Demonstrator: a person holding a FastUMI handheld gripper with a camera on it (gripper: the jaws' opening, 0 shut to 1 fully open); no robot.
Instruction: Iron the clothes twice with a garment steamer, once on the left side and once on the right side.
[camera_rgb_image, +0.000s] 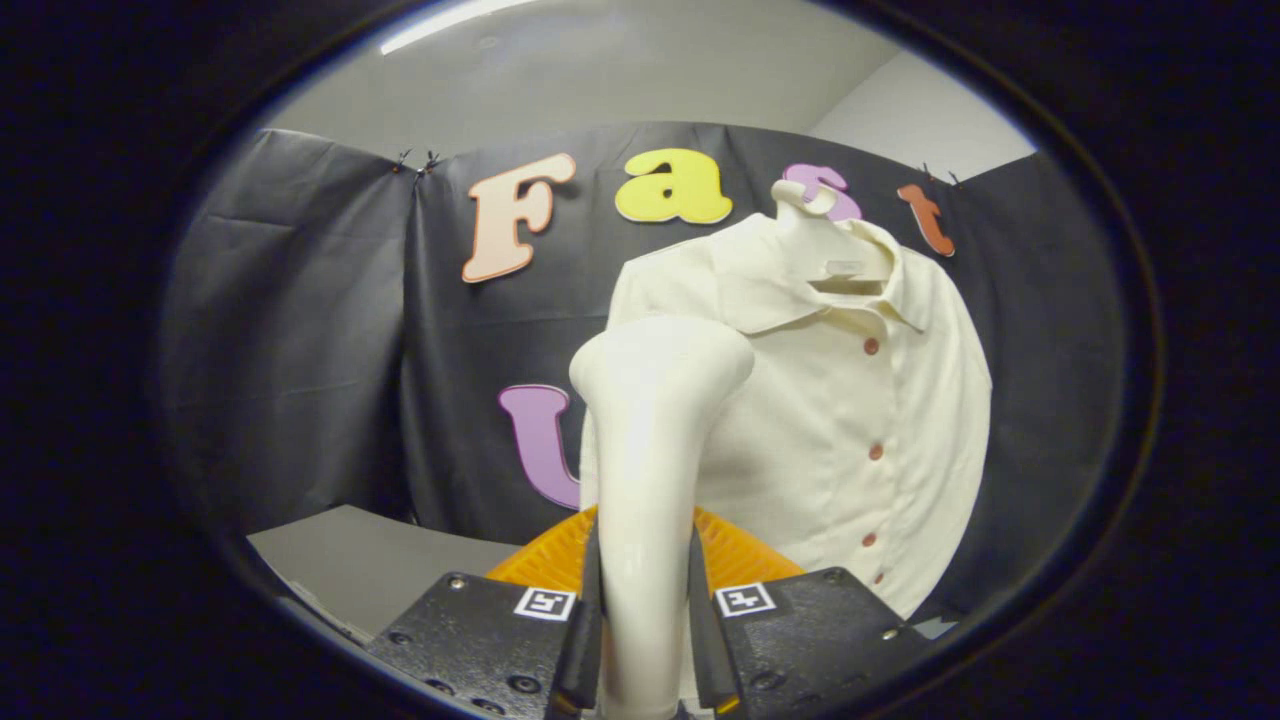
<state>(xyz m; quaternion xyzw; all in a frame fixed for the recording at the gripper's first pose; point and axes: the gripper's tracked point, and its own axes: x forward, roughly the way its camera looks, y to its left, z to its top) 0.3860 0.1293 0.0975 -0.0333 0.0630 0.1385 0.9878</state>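
You had the gripper (645, 640) clamped on the handle of the garment steamer (650, 450), both fingers (583, 640) pressing its sides with the gap between them narrow. The handle rose upright from between the fingers, and its broad head sat just in front of the shirt (840, 400), over the shirt's side that lay nearer the dark cloth wall (300, 330). My reading is that you held it upright so the head's face would meet the fabric squarely, though I could not tell whether head and shirt were touching or a little apart.

The shirt hung buttoned on a pale hanger (810, 210), its front turned toward you, which kept the cloth flat and free for a vertical pass. At least 4 reddish buttons (871, 346) ran down the placket beside the steamer head. A grey table (370, 560) lay below the shirt, toward the wall.

As for writing: a small pale tag (845, 267) sat inside the collar above the steamer head, too small to read. I saw no brand on the steamer.
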